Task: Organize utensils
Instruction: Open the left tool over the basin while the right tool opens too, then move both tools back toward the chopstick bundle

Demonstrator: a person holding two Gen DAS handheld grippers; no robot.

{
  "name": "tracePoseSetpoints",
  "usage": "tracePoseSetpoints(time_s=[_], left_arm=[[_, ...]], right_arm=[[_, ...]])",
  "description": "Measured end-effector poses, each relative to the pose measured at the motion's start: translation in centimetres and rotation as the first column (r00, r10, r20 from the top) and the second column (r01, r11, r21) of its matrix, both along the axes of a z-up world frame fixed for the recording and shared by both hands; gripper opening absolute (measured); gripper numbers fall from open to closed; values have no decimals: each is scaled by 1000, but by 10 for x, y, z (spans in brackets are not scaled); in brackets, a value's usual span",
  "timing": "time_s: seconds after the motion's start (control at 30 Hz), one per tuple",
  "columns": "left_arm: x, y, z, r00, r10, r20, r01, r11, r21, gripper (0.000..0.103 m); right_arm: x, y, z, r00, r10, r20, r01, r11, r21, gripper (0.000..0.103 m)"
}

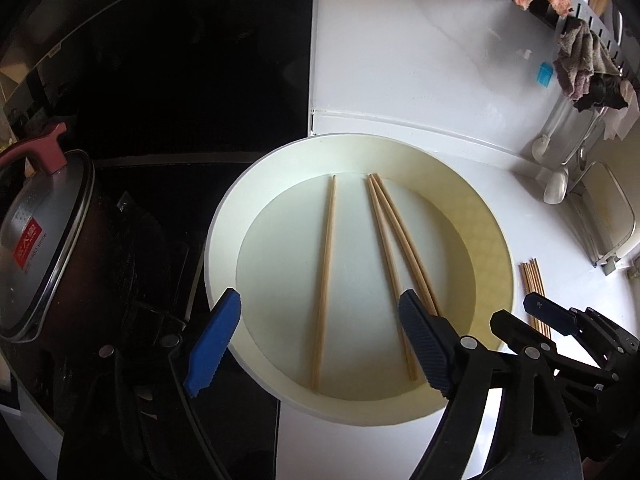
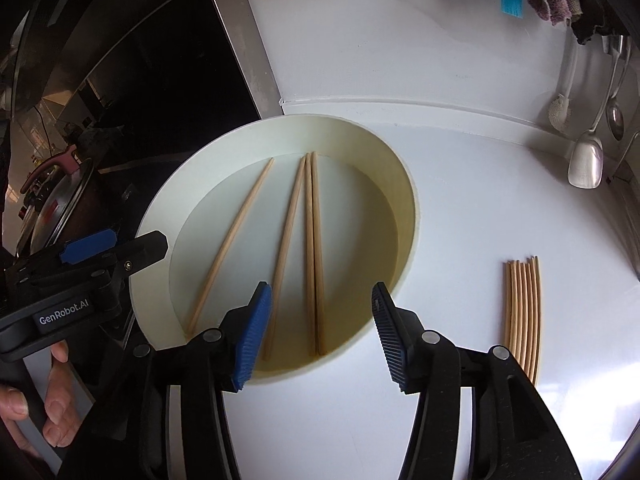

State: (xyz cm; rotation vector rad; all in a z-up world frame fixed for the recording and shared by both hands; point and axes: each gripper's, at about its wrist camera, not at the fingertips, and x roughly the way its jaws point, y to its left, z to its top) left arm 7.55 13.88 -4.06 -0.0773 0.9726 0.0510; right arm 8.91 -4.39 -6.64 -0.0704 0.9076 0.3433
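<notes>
A round cream basin (image 1: 224, 220) (image 2: 152, 216) sits on the white counter and holds several wooden chopsticks (image 1: 326, 276) (image 2: 312, 256). One lies alone on the left and the others lie close together in the middle. A neat row of several chopsticks (image 2: 522, 312) (image 1: 534, 292) lies on the counter to the right of the basin. My left gripper (image 1: 320, 344) is open and empty over the basin's near rim. My right gripper (image 2: 320, 332) is open and empty above the near ends of the basin chopsticks. Each gripper shows in the other's view, the right one (image 1: 560, 316) and the left one (image 2: 96, 252).
A dark stovetop (image 1: 160, 100) with a lidded pot (image 1: 40, 248) lies to the left. On the back right wall hang ladles (image 2: 586, 160), a brush (image 2: 560, 108) and cloths (image 1: 580, 68). A blue scraper (image 2: 511, 0) sticks to the white wall.
</notes>
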Motion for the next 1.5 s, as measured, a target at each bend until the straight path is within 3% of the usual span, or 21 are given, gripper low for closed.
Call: tracePoseSetpoints(time_s=[0.3,0.7,1.03,1.3,1.5], left_arm=[[-37,-46,20,999,-35,40,35,999,18,88],[-64,-126,14,992,-122,33,122,992,-7,96],[-81,-170,-17,989,-145,-16,145,989,-34,96],[-88,-202,-40,985,-174,23,173,985,8,96],[-82,-218,-61,985,-168,22,167,985,39,96]], right_arm=[[-42,-55,11,999,-25,41,25,1000,3,59],[-88,-151,8,991,-126,55,127,992,-21,65],[-106,-209,-9,979,-180,97,189,977,-94,69],[-104,-236,-29,976,-184,114,197,974,-114,69],[-90,-248,-53,976,-204,73,210,974,-88,69]])
